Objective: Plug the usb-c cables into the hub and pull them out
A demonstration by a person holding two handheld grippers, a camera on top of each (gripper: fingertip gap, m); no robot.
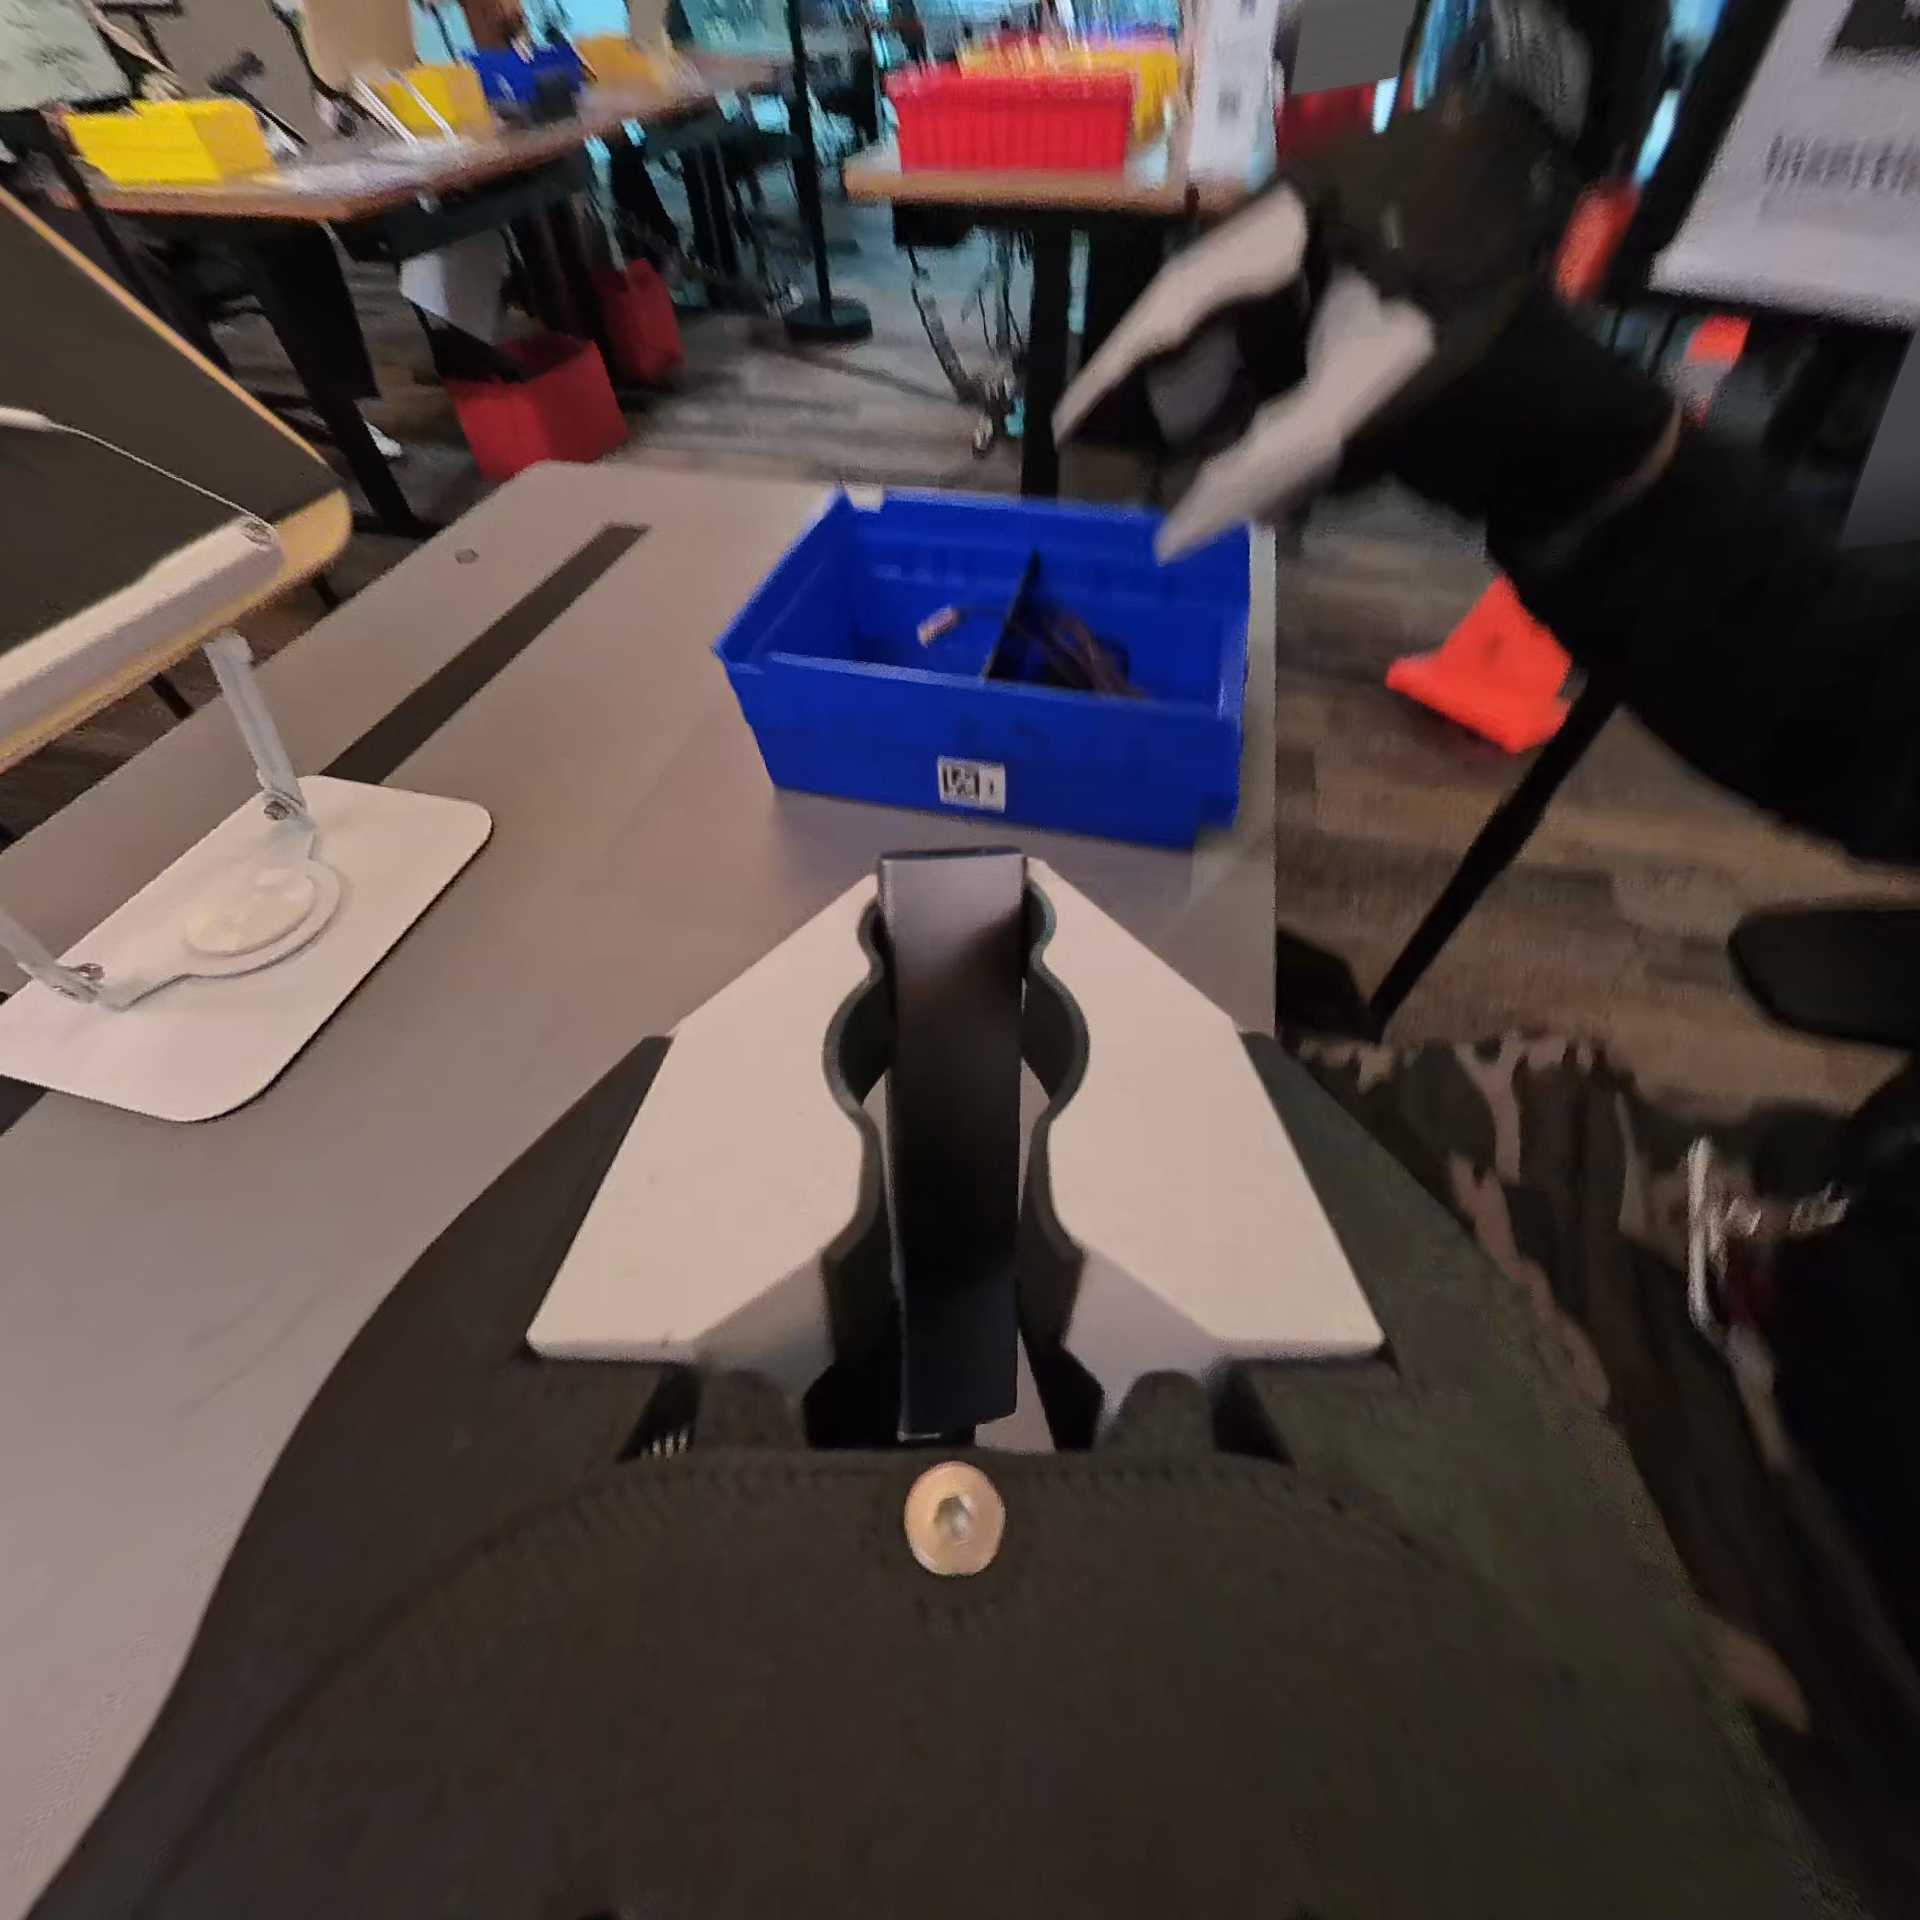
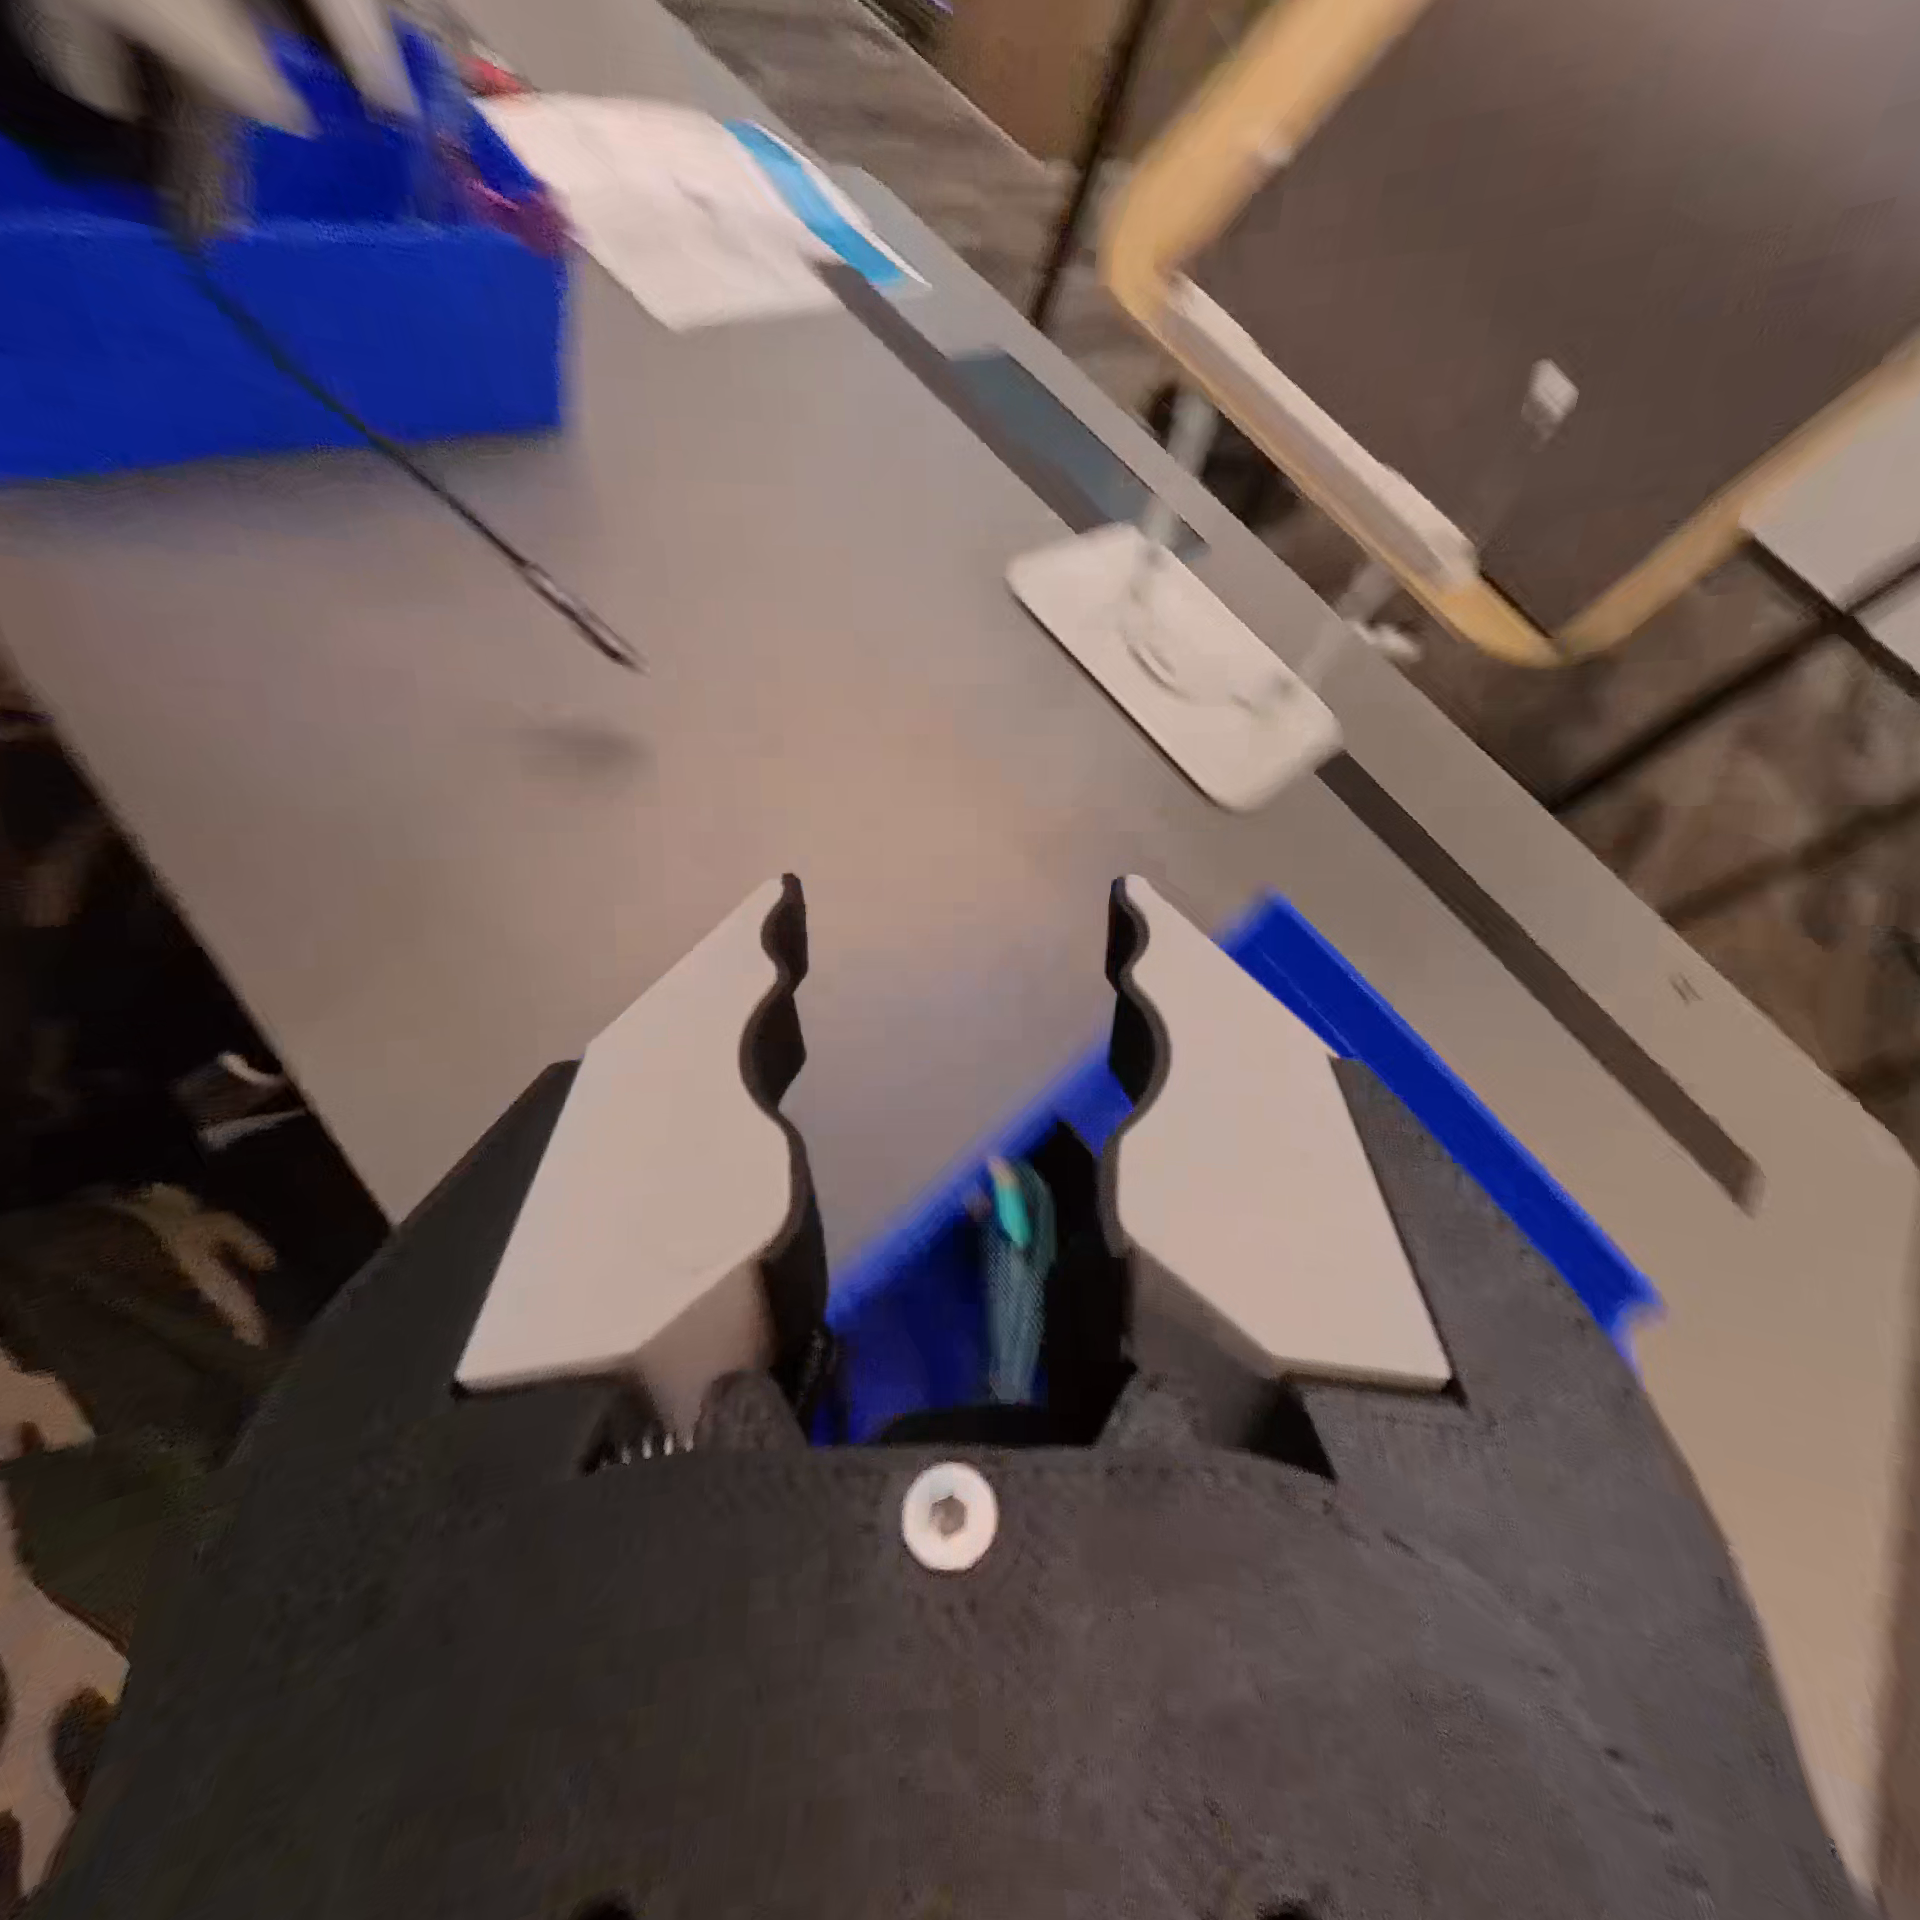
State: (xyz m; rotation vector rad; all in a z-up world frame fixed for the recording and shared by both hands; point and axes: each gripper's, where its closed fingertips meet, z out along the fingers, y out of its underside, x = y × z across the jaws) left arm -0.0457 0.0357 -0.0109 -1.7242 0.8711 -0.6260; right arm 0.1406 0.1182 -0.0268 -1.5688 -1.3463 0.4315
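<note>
Left claw (image 1: 951, 883) clamps dark hub (image 1: 951, 1122); right claw (image 2: 956, 894) gapes, empty.

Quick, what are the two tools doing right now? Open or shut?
Left tool: shut on a flat dark hub.
Right tool: open, holding nothing.

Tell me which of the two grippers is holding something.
The left gripper: it is shut on a flat dark hub. The right gripper is open, nothing between its fingers.
</note>
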